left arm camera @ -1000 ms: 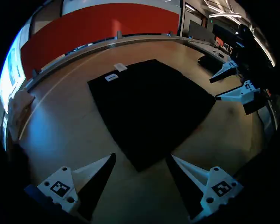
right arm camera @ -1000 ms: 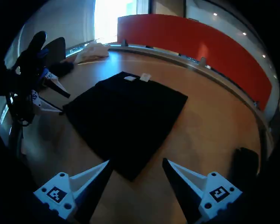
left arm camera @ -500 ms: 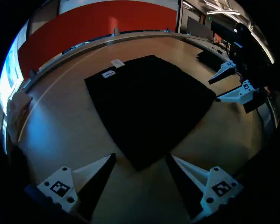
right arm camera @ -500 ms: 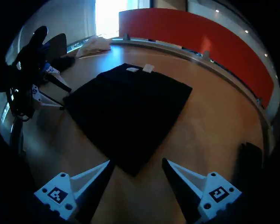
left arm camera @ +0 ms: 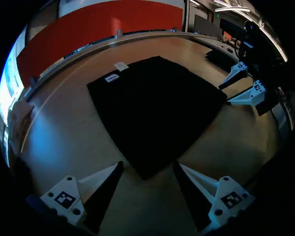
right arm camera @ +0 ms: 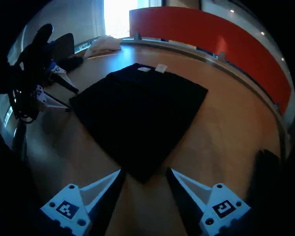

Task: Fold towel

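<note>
Wooden table, lying under the towel. Black towel, spread flat. Your left gripper, fingers spread wide, its tips flanking one towel corner. Your right gripper, likewise parted, flanking another towel corner. Two white tags, at the towel's far corner.

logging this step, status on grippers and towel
Open: left gripper, right gripper, each at a near corner of towel. Lies flat on table. Nothing blocking.
</note>
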The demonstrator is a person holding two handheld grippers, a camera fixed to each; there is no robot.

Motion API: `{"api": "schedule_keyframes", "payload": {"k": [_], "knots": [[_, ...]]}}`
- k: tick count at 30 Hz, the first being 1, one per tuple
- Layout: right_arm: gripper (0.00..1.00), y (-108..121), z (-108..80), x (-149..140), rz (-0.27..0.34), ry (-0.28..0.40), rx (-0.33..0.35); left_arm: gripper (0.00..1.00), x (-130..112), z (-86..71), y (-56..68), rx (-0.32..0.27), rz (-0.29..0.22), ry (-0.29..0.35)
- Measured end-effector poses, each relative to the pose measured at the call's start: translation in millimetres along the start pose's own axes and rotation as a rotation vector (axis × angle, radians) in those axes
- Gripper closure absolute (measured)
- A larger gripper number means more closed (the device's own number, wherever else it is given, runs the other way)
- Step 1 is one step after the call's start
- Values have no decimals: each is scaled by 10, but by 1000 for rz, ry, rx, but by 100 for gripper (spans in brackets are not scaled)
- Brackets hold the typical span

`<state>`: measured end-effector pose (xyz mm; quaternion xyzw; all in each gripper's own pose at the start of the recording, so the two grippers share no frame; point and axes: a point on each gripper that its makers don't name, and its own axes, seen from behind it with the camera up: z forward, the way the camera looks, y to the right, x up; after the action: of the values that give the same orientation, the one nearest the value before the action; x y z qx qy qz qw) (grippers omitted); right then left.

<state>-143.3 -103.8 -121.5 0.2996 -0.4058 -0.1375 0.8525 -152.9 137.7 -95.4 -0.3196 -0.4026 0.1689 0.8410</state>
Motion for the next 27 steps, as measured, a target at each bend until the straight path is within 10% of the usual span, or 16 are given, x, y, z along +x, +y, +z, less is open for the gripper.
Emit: {"api": "schedule_keyframes", "payload": {"k": [20,27], "knots": [[70,-14,24,15,-2,6,12,25,3,8,42,8,-12,-10],[82,-58,25,20,1,8,17,45,10,5,58,13,-19,-12]]}}
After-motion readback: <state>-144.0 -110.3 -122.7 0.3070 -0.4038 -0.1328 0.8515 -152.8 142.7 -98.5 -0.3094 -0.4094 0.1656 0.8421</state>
